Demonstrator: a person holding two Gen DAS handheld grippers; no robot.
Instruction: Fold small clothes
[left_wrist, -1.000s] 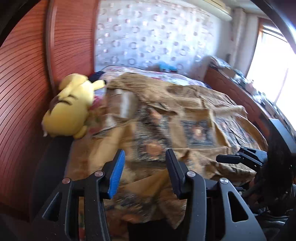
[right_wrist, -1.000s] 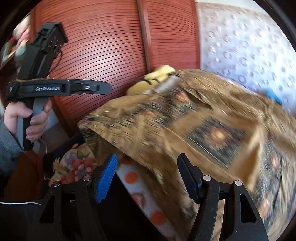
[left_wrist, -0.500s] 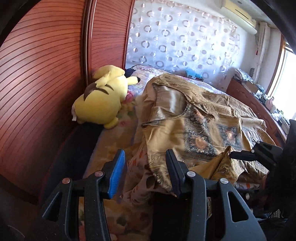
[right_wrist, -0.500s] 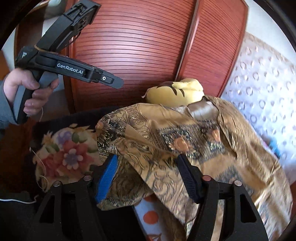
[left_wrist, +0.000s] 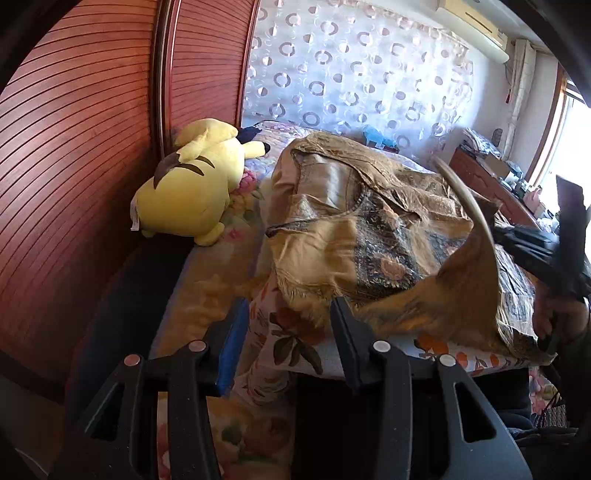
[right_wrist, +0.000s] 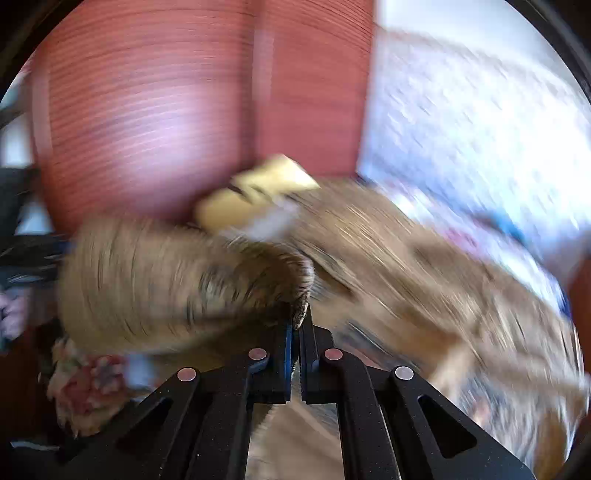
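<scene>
A golden-brown patterned garment (left_wrist: 369, 229) lies spread over the bed. My left gripper (left_wrist: 288, 325) hovers at the bed's near edge just short of the garment's fringed hem, its jaws open with nothing gripped. My right gripper (right_wrist: 298, 321) is shut on the garment's edge (right_wrist: 301, 312), with the cloth bunched up to its left; this view is heavily blurred. In the left wrist view the right gripper (left_wrist: 532, 243) shows at the right, with a corner of the garment (left_wrist: 469, 266) lifted in a peak off the bed.
A yellow plush toy (left_wrist: 192, 192) lies at the bed's left beside the ribbed wooden panels (left_wrist: 74, 147). A floral sheet (left_wrist: 284, 332) hangs over the near edge. A circle-patterned curtain (left_wrist: 351, 74) is behind, and a cluttered wooden dresser (left_wrist: 480, 173) at the right.
The right gripper's jaws have closed on the garment's edge and it has swung fast, lifting a corner. The left gripper has come lower toward the bed's edge.
</scene>
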